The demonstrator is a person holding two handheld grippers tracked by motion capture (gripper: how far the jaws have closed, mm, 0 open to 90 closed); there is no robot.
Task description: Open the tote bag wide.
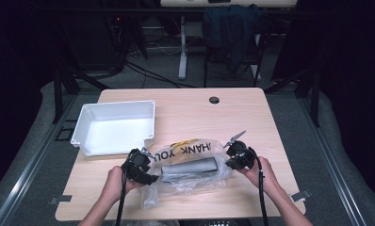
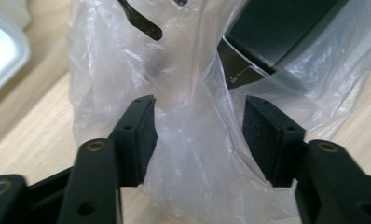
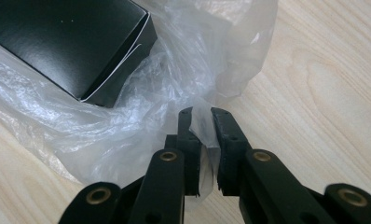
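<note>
Pinching plastic bag edge with right gripper, left gripper wide around bunched film, to free black box

Black two-jaw tongs, brass-coloured rivets, trailing black cables, grey three-cornered top plate; bare forearms.

Dark room — grey carpet floor, a pale wooden table, a draped chair behind.
</note>
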